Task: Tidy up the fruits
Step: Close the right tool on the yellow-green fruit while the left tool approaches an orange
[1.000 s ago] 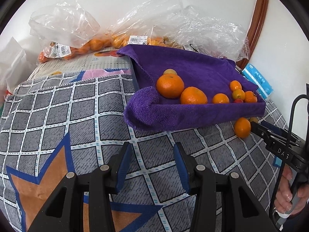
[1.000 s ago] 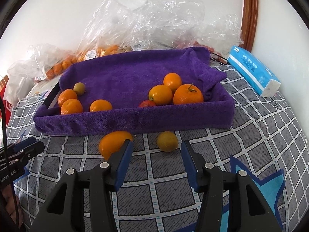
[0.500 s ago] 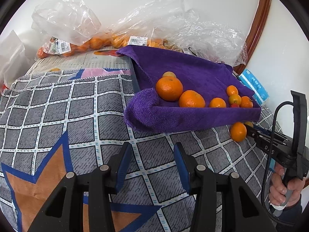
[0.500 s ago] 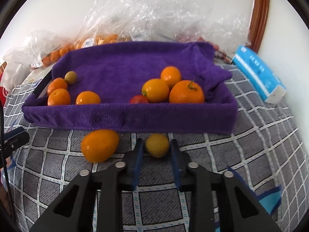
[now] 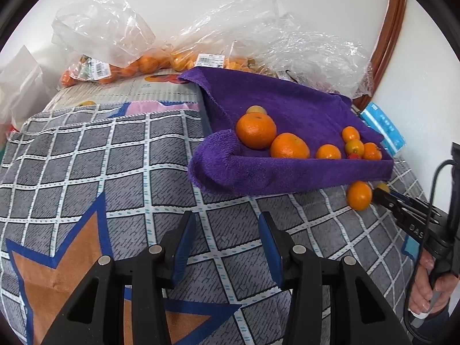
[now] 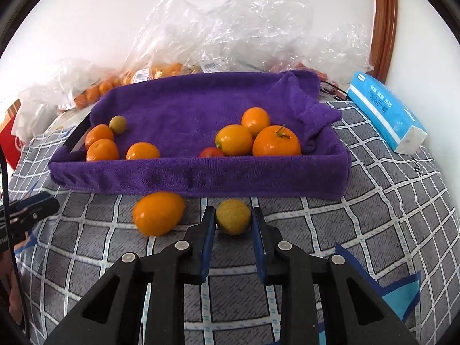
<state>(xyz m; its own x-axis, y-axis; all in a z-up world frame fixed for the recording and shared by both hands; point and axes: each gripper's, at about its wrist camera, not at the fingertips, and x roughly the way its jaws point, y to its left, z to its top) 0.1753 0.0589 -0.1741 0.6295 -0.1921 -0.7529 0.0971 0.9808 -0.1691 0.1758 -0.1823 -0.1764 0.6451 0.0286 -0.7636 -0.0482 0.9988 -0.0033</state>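
Observation:
A purple towel-lined tray (image 6: pixel 201 175) holds several oranges and small fruits; it also shows in the left wrist view (image 5: pixel 287 172). In front of it on the checked cloth lie an oval orange fruit (image 6: pixel 158 212) and a small yellow fruit (image 6: pixel 233 216). My right gripper (image 6: pixel 233 218) has its fingers closed against both sides of the yellow fruit, which rests on the cloth. My left gripper (image 5: pixel 227 247) is open and empty over the cloth, left of the tray. The right gripper also shows in the left wrist view (image 5: pixel 382 194) beside the oval orange fruit (image 5: pixel 359 195).
Clear plastic bags with oranges (image 5: pixel 143 63) lie behind the tray against the wall. A blue tissue pack (image 6: pixel 385 112) lies to the tray's right. A wooden frame (image 6: pixel 385 23) stands at the back right. The grey checked cloth (image 5: pixel 86 158) covers the surface.
My right gripper moved forward and closed from wide open onto the small yellow fruit. The left gripper stayed open and shifted only slightly.

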